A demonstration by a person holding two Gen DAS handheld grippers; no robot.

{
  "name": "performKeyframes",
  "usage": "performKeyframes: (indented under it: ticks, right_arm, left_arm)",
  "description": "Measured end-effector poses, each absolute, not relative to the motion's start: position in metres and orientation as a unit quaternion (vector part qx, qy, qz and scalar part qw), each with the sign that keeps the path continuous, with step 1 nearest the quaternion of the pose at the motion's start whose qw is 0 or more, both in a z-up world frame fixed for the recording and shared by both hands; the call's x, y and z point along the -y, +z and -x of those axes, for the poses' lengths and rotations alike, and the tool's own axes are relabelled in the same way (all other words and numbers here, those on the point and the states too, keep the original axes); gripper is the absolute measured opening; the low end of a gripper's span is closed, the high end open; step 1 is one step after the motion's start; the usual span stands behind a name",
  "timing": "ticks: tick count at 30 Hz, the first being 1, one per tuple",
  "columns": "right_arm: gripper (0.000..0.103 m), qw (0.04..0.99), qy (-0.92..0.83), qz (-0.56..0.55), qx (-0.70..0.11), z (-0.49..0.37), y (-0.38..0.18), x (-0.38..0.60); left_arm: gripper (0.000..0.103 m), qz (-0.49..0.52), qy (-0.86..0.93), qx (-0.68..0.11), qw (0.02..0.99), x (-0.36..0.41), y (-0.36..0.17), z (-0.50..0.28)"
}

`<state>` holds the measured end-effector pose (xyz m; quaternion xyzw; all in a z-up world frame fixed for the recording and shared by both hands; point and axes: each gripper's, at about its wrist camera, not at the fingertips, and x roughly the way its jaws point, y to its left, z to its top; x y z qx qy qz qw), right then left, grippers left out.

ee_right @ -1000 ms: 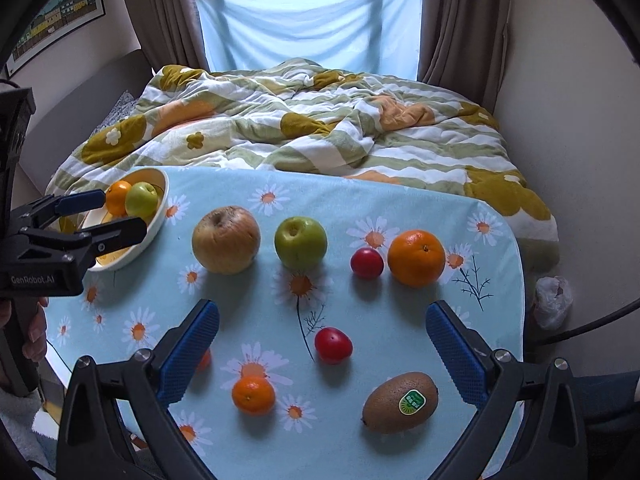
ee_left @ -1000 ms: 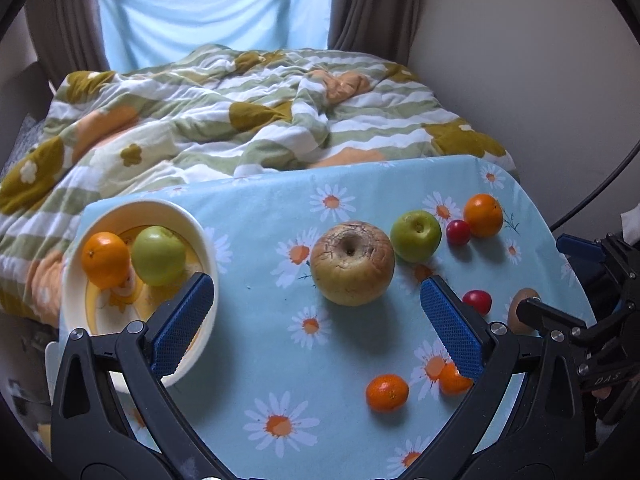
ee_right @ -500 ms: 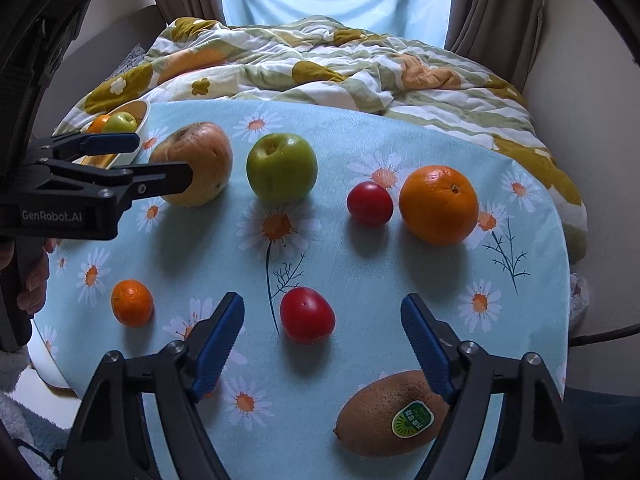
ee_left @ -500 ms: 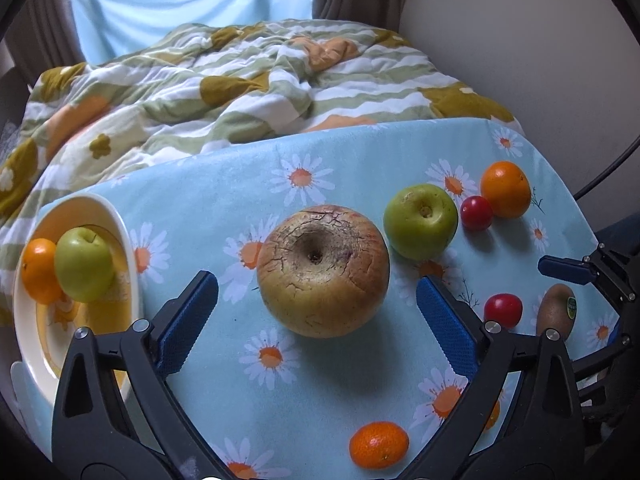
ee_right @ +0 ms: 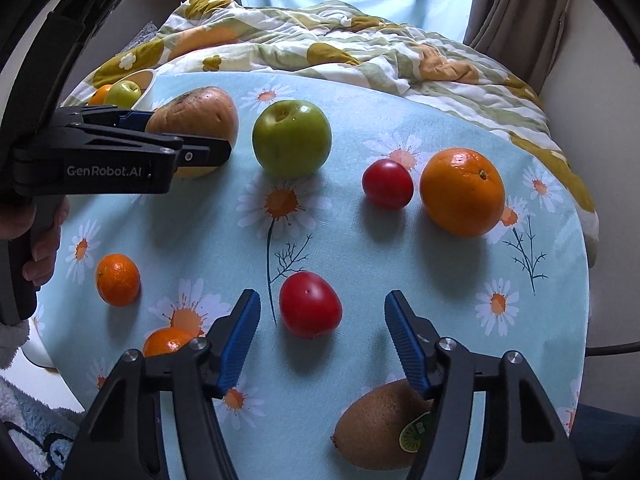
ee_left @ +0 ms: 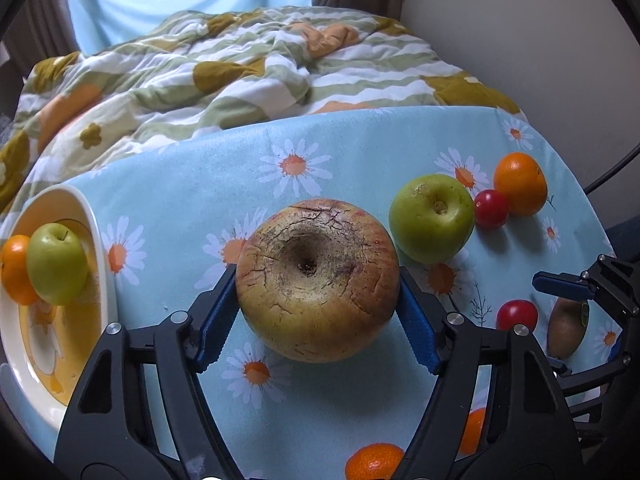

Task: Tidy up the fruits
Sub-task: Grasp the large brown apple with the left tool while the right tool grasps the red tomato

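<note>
My left gripper [ee_left: 316,312] is shut on the big cracked brown apple [ee_left: 316,280], its blue pads touching both sides; the apple rests on the daisy tablecloth [ee_left: 320,152]. The same apple shows in the right wrist view [ee_right: 196,120] with the left gripper [ee_right: 188,136] around it. My right gripper [ee_right: 322,332] is open, its jaws on either side of a red tomato [ee_right: 310,310] without touching it. A white bowl [ee_left: 96,240] at the left holds a green apple [ee_left: 56,264] and an orange [ee_left: 14,268].
On the table lie a green apple [ee_right: 292,144], a second tomato [ee_right: 387,184], a large orange [ee_right: 462,192], a kiwi [ee_right: 384,424] and two small mandarins [ee_right: 118,280] [ee_right: 168,340]. A striped quilt [ee_right: 320,44] lies beyond the far edge.
My left gripper moved forward and closed on the big brown apple. My right gripper moved forward and down, narrowing around the near tomato.
</note>
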<state>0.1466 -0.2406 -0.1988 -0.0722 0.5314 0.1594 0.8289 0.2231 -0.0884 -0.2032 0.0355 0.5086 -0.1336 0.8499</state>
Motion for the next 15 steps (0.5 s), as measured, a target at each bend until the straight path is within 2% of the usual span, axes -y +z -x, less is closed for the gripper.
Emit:
performKeyframes:
  ticks: [6,15]
  right_arm:
    - [0.053,0.827,0.167,0.076,-0.531,-0.147,-0.201,0.238]
    - [0.03,0.824,0.178,0.084,-0.531,-0.148,-0.205,0.235]
  left_arm:
    - [0.08,-0.042,-0.127,-0.507,0.851,0.086,-0.203,-0.217]
    - [0.08,-0.041,-0.12,-0.51,0.851,0.079,-0.202,-0.205]
